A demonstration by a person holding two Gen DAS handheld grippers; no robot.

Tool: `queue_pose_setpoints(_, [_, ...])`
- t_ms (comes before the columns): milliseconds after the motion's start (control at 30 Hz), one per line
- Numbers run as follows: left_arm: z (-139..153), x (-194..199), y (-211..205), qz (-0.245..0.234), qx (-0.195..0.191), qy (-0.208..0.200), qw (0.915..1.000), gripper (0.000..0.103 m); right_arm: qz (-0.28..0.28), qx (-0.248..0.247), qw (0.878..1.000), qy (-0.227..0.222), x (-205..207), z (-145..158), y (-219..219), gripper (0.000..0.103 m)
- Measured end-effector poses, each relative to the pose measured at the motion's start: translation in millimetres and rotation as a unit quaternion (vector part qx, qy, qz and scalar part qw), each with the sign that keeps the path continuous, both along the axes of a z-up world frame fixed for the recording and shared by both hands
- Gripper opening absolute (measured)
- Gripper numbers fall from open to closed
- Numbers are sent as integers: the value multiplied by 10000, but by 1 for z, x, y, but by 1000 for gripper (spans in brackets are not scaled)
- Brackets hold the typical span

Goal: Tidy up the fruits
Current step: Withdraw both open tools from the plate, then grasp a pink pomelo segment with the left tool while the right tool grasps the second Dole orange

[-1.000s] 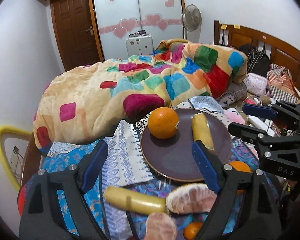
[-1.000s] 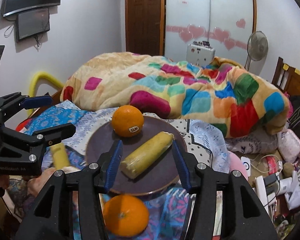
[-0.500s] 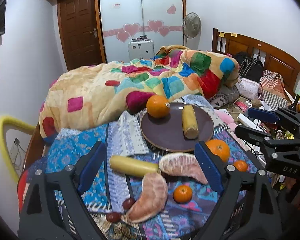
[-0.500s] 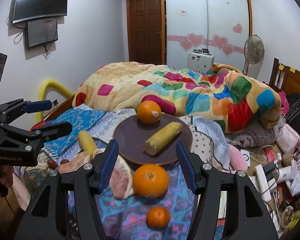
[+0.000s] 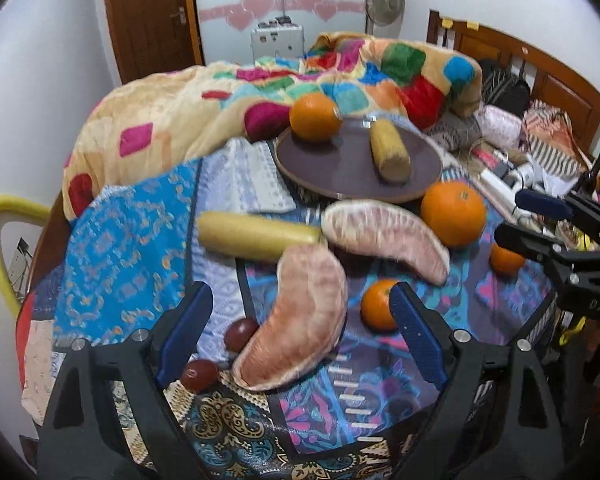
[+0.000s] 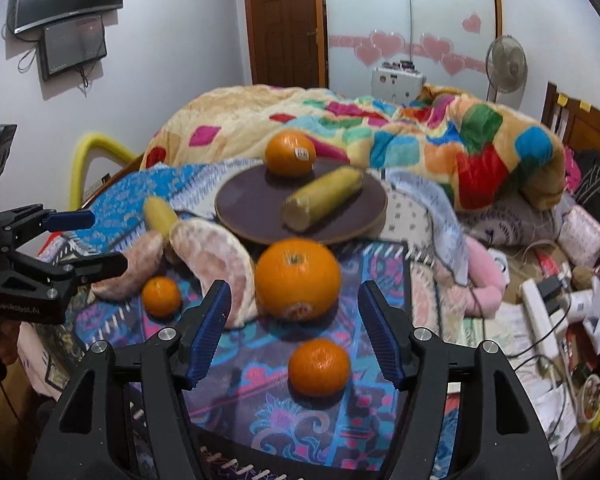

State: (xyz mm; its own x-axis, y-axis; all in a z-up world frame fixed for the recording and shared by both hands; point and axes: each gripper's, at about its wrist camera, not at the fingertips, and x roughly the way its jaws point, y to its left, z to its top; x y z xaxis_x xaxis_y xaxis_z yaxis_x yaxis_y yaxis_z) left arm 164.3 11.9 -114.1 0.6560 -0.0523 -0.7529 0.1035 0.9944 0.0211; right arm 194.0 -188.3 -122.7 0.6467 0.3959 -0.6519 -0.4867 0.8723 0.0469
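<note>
Bedroom clutter surrounds a worktop draped in blue and purple patterned cloths (image 5: pixel 132 240), which carries all the fruit.

Nearest the left gripper (image 5: pixel 300 336), whose jaws are spread wide and grasp nothing, lies a pink peeled pomelo segment (image 5: pixel 300 320), curved, between the blue pads. Two small dark red fruits (image 5: pixel 240 334) sit just left of it, possibly plums; the blur makes that uncertain. A small orange tangerine (image 5: pixel 376 308) rests by the right pad. Farther off, a second peeled pomelo segment (image 5: pixel 384 236) touches a long yellow wrapped cylinder (image 5: pixel 256 236) on its left.

On the right gripper (image 6: pixel 296 338), the jaws are likewise released and empty. Between the pads and slightly beyond stands a large round orange (image 6: pixel 298 278), with a small round tangerine (image 6: pixel 319 367) nearer the camera. Another small tangerine (image 6: pixel 161 296) lies to the left, beside the pomelo pieces.

Beyond all this, at the far edge of the worktop, sits a round dark brown plate (image 6: pixel 240 216). It holds a large orange with a sticker (image 6: pixel 290 153) on its far side and a short yellow wrapped cylinder (image 6: pixel 322 198) lying on its side, the two close together.

Behind the plate rises a bed with a colourful patchwork quilt (image 6: pixel 420 136).
</note>
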Motion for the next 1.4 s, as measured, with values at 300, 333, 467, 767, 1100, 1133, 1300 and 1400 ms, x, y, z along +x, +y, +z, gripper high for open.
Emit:
queue_pose_setpoints(300, [-17,7,11,-107,-275,148,9995,80,11,-80,9998,180,11,-18,6,63])
queue_pose_setpoints(333, [-17,8,12,-113,-300,147,9994,79,8,-72,9998,192,13,-19,8,63])
queue_pose_setpoints(467, [-15,16,14,-130,-328,135,9993,67,-5,-6,9996,276,22,-22,11,63])
queue_pose_setpoints(767, [-30,22,17,-192,-228,419,9987,48,-1,-4,9995,324,30,-27,17,61])
queue_pose_setpoints(1100, [-16,14,21,-140,-329,212,9991,46,25,206,9991,377,31,-24,13,58])
queue_pose_setpoints(1133, [-13,12,21,-143,-340,163,9992,46,37,212,9991,362,29,-23,13,58])
queue_pose_setpoints(1300, [9,1,23,-110,-385,-156,9991,45,58,244,9994,241,23,-15,12,57])
queue_pose_setpoints(1400, [23,-3,24,-78,-437,-356,9984,44,56,319,9994,137,20,-7,9,57])
